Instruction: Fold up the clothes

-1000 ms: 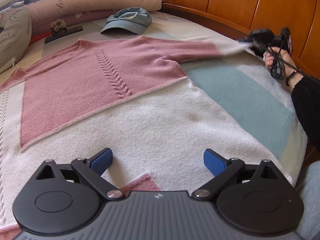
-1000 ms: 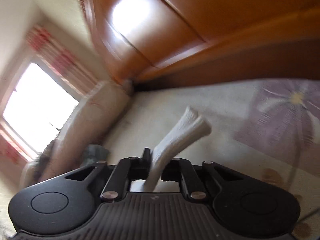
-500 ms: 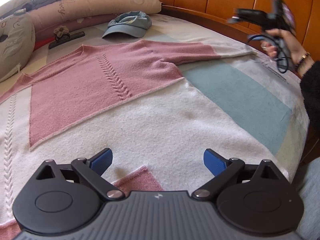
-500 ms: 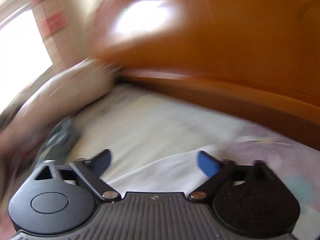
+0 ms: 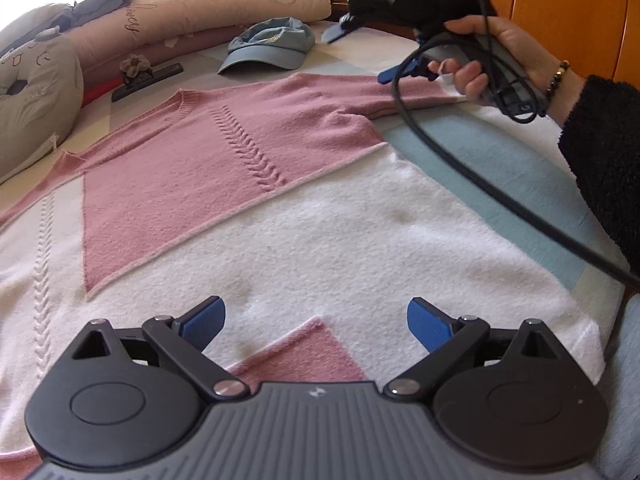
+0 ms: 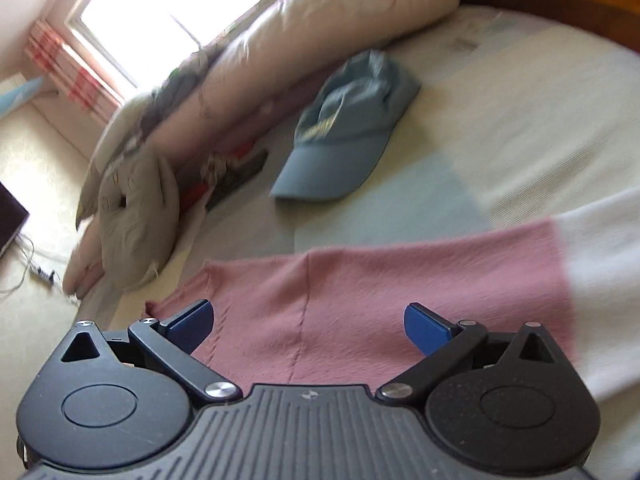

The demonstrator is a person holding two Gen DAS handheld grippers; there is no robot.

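A pink and white knitted sweater [image 5: 208,168] lies spread flat on the bed, its right sleeve [image 5: 360,88] stretched toward the headboard. My left gripper [image 5: 316,326] hovers open over the sweater's white lower part, near its hem, holding nothing. In the left wrist view a hand holds the right gripper [image 5: 372,56] open above the sleeve's end. From the right wrist view the right gripper [image 6: 308,328] stands open just above the pink sleeve [image 6: 360,288], with nothing between its fingers.
A blue cap [image 5: 268,46] [image 6: 344,128] lies beyond the sweater. Long pillows [image 5: 192,4] and a grey cushion [image 5: 32,96] line the far side. A wooden headboard [image 5: 568,12] stands at the right. A black cable [image 5: 480,184] trails from the right gripper across the bedspread [image 5: 492,176].
The right gripper let go of the white sleeve cuff, opened, rose and swung back over the pink sleeve. The left gripper edged slightly forward and stayed open.
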